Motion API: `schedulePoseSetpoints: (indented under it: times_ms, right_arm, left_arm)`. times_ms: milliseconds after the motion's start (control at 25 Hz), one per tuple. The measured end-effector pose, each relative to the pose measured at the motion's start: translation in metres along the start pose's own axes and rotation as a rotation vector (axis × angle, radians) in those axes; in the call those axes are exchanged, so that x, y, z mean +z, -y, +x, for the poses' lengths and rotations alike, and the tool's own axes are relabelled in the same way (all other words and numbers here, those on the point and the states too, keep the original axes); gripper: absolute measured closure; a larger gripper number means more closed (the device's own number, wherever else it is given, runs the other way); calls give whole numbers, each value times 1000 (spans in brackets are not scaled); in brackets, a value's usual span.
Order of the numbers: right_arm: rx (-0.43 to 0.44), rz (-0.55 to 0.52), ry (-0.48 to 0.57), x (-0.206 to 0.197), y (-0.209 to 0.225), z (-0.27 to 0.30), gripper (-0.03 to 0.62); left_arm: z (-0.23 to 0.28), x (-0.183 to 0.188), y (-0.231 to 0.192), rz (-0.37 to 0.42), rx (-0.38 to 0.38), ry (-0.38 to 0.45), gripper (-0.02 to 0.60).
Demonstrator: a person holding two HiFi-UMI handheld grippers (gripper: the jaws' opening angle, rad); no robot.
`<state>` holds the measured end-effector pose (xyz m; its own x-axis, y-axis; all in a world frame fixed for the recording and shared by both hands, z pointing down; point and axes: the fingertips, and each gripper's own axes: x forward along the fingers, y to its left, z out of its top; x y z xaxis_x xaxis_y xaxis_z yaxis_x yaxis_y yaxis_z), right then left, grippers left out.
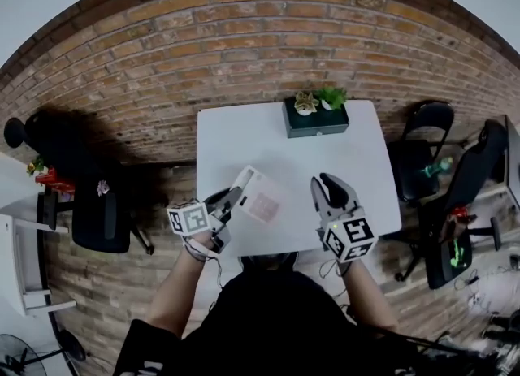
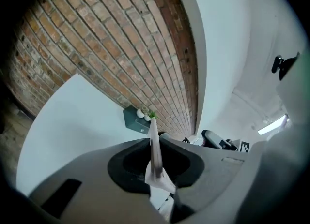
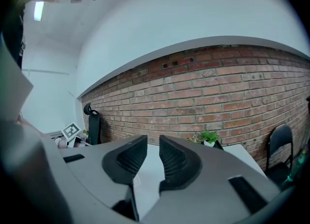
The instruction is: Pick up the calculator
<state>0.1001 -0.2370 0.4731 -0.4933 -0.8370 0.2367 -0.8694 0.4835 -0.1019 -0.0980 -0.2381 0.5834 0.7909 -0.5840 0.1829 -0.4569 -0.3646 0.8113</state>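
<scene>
The calculator, flat and white with pinkish keys, hangs tilted above the white table, clear of its top. My left gripper is shut on its near left edge. In the left gripper view the calculator shows edge-on as a thin strip pinched between the two dark pads. My right gripper hovers to the right of the calculator, apart from it. Its jaws stand a narrow gap apart with nothing between them, only the table top beyond.
A dark planter with small plants stands at the table's far edge by the brick wall, also seen as planter and planter. A black chair stands left of the table, and more black chairs stand to the right.
</scene>
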Motion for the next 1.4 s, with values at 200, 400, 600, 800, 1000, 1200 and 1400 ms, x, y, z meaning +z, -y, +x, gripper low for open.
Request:
schedulePoseSetpoints:
  times_ms: [200, 400, 600, 800, 1000, 1200, 1400]
  right_arm:
    - [-12, -15, 22, 13, 3, -4, 514]
    - [-55, -19, 37, 26, 13, -5, 565]
    - [-66, -10, 74, 41, 18, -10, 566]
    - [-69, -11, 95, 52, 19, -14, 566]
    - [-85, -12, 123, 64, 19, -20, 563]
    - [-96, -40, 164, 81, 20, -25, 560]
    - [-76, -59, 245, 96, 19, -31, 557]
  left_arm:
    - [-10, 34, 38, 19, -34, 112, 531]
    - [-27, 72, 67, -49, -132, 264, 531]
    - [-38, 98, 91, -33, -158, 329, 531]
    - [-43, 115, 108, -43, -178, 375, 531]
    - [-47, 133, 122, -25, -204, 397, 531]
    - [-50, 145, 126, -14, -215, 417, 531]
    - [-46, 146, 122, -22, -211, 420, 531]
